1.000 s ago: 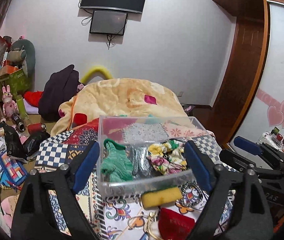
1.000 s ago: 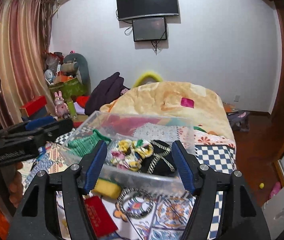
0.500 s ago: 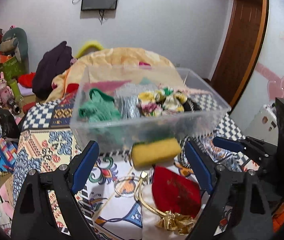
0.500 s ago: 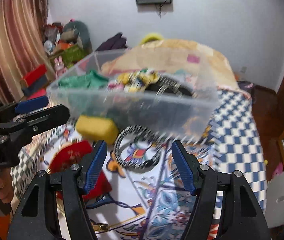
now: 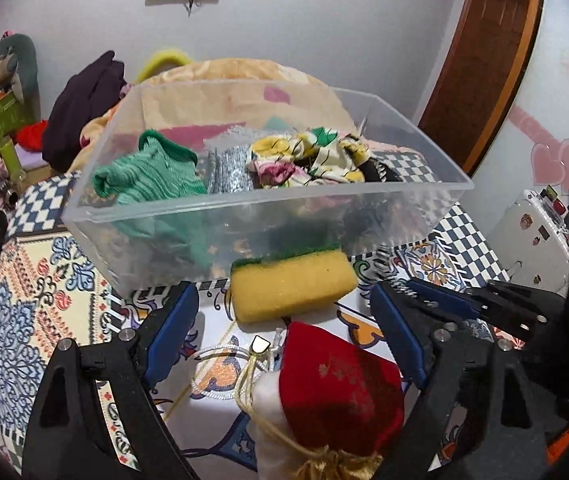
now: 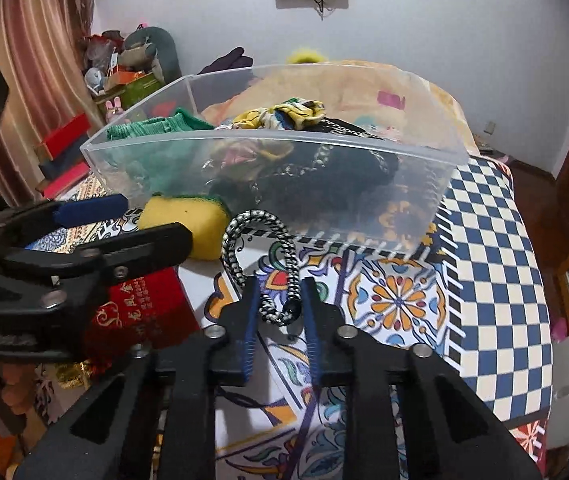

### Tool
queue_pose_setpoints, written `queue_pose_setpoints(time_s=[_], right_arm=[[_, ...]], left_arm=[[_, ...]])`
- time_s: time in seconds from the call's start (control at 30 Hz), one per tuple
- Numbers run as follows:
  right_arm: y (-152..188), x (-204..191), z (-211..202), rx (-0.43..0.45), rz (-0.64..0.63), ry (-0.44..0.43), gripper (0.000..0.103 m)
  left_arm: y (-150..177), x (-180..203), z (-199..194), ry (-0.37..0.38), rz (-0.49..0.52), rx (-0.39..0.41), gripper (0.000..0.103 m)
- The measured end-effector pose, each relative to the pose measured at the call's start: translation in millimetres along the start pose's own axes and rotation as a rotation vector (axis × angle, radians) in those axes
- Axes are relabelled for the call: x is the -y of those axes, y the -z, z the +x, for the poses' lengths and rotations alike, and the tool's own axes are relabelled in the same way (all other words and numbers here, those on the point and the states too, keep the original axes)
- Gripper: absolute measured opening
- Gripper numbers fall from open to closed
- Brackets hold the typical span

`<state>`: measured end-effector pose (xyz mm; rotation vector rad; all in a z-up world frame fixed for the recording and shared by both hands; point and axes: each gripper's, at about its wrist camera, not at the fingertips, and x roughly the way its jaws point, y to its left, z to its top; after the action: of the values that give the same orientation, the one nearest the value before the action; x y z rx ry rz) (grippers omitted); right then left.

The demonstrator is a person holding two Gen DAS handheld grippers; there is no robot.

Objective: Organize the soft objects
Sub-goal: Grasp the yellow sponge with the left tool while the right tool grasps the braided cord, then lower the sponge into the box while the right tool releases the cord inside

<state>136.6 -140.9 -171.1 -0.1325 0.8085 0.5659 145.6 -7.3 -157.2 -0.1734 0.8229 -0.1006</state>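
Right gripper (image 6: pixel 280 300) now clamped on braided loop (image 6: pixel 244 236).

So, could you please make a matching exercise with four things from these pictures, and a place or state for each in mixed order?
Things:
1. yellow sponge
2. green knitted cloth
3. black-and-white braided cord
4. red pouch

Places or states:
A. inside the clear plastic box, at its left end
B. pinched in the right hand-held gripper
C. on the patterned cloth, against the front wall of the box
D. lying below the open left hand-held gripper, gold tassel at its end

Pairs: 1-C, 2-A, 3-B, 4-D
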Motion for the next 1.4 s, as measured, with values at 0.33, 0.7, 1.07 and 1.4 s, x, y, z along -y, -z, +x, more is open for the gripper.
queue_pose_setpoints(time_s=[0.33,0.7,1.07,1.4], right_arm=[[4,21,-34,0.072,0.048,0.018,0.014],[-12,14,-57,0.156,0.036,0.022,0.014],[-37,13,-81,0.265,0.014,0.065,0.014],[-57,19,-73,0.311,0.031,0.080,0.014]], left_arm=[[2,6,13,0.016,0.007,-0.020,0.062],[1,8,-26,0.056,0.005,0.070,0.059],[-27,10,-84,0.036,0.043,0.240,0.059],[-59,3,-80,0.000,0.045,0.290,0.059]])
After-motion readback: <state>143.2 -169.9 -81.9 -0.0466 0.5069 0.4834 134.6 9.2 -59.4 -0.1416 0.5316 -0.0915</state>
